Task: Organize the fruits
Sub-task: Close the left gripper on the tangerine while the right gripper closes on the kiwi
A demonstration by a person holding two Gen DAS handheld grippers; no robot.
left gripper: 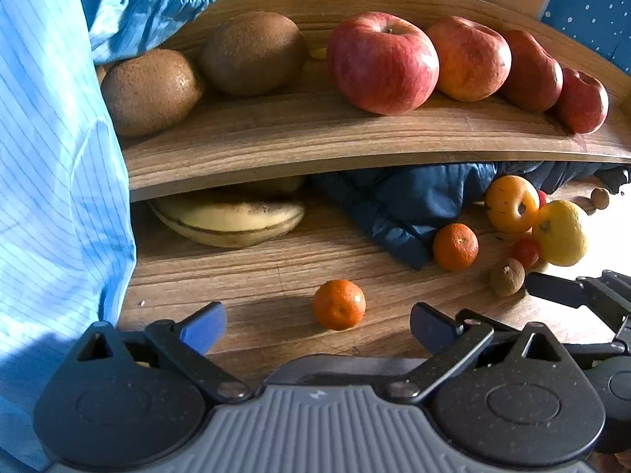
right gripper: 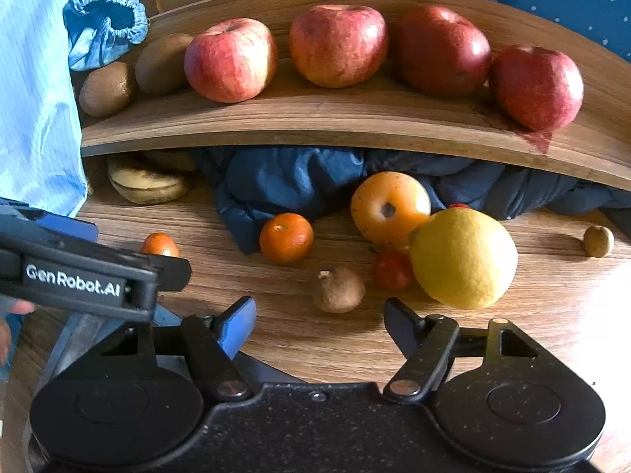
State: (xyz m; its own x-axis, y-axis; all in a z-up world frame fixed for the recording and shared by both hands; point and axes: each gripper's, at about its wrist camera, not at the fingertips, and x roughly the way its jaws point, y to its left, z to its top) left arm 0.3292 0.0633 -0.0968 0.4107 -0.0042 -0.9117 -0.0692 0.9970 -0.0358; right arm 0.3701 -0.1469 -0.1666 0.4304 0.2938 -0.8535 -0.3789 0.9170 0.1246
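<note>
- Wooden surface with a raised shelf over its back part, blue cloth bunched under it.
- Up on the shelf: four red apples in a row, two kiwis at their left.
- Bananas lie under the shelf, left side.
- Down on the surface, a lemon touches an orange-yellow fruit, small red tomato just beside both.
- Left hand-held gripper is wide open, holding nothing, with a mandarin sitting right in front between the fingers.
- Right hand-held gripper is also spread open and empty, a small brown fruit just ahead of it.
- Second mandarin rests at the cloth's edge.
</note>
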